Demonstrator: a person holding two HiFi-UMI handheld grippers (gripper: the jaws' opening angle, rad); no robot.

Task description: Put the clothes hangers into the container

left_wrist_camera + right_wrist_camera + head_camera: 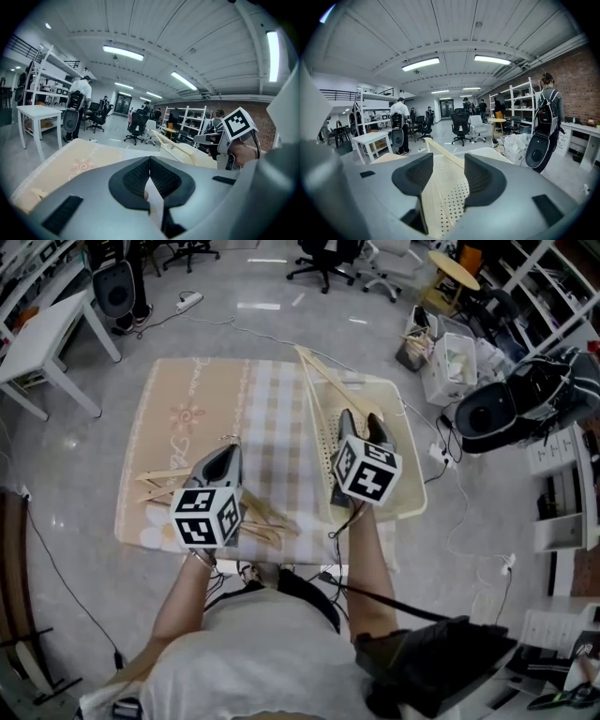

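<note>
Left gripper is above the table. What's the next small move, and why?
Probably open the left gripper and lower it onto the pale wooden clothes hangers on the beige checked cloth: its jaws are shut with nothing visible between them, and those hangers lie outside the cream perforated plastic container, where the right gripper hovers open.

One container [389, 395], a left tool [231, 452] and a right tool [361, 418], plus several hangers [159, 486] (pile too tangled to count).
</note>
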